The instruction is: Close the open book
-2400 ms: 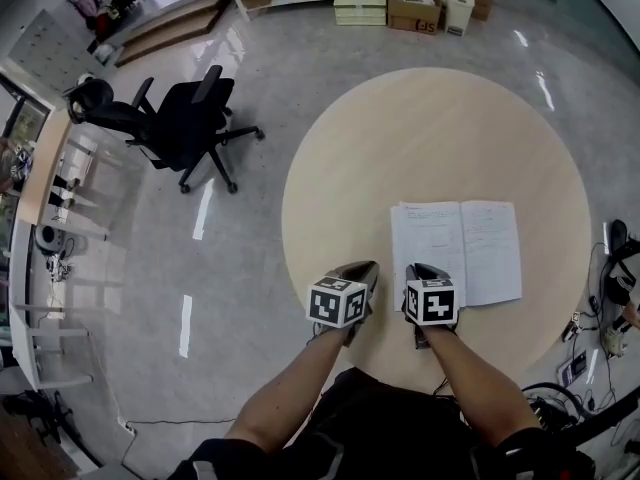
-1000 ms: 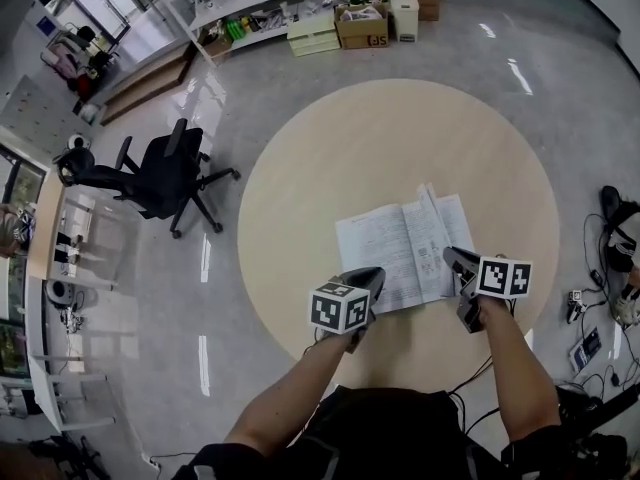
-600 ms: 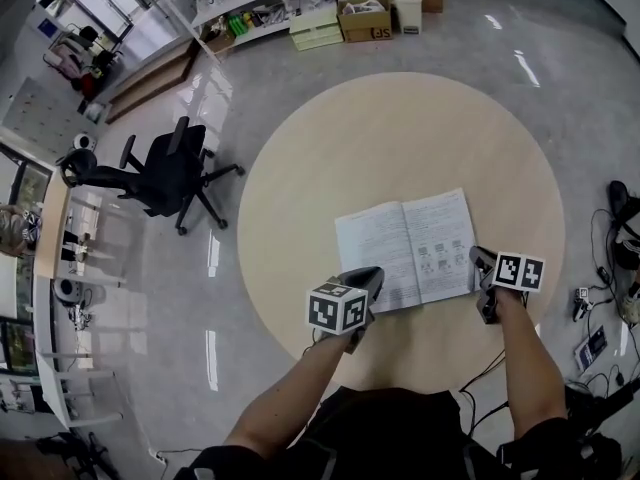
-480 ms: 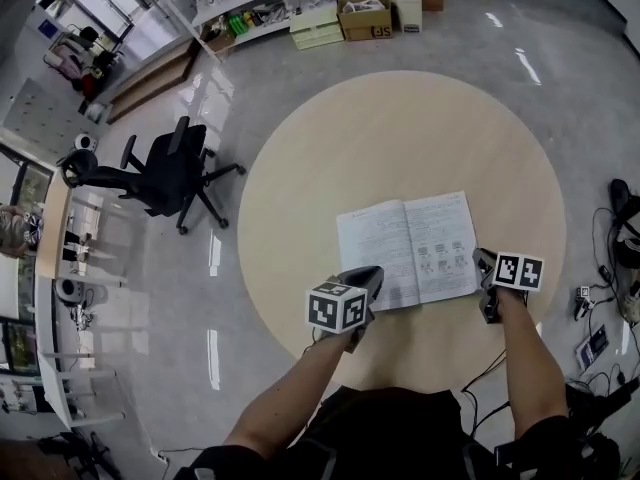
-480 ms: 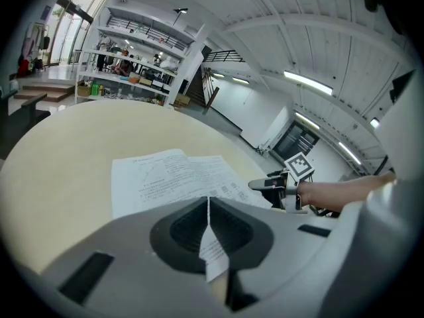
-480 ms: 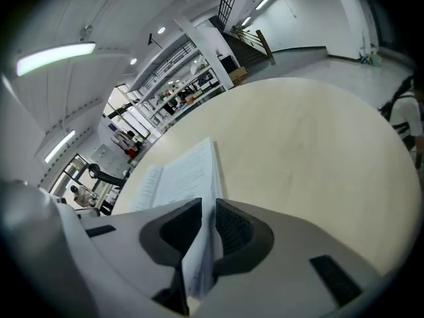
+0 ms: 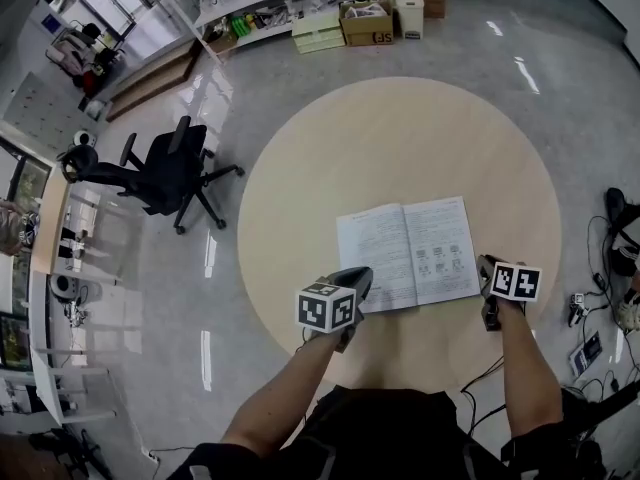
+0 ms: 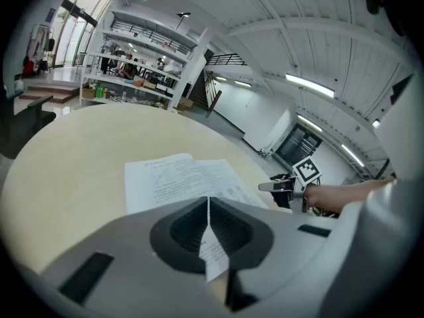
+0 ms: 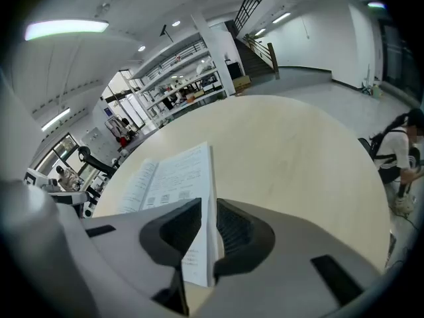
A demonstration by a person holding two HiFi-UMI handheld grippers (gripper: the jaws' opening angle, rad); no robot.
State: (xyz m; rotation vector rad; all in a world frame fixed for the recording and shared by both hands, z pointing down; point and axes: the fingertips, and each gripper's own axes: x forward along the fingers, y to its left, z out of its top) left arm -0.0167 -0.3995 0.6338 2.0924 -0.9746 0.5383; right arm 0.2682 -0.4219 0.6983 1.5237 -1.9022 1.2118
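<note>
book [image 7: 405, 253] laid open, spine pointed away from both tongs | left tongs [image 7: 357, 277] pressed together on near-left corner | right tongs [image 7: 486, 266] just eased apart, right page edge straddled, judged nearer for folding

No legible text found, print on open book [image 7: 405, 251] too small to read, red marking on cardboard box [image 7: 365, 25] indistinct.

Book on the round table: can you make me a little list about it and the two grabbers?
book: open, lying flat on the table
left gripper: shut on the book's near left corner
right gripper: jaws apart, just been opening; book's right edge between them
closed yet: no
</note>
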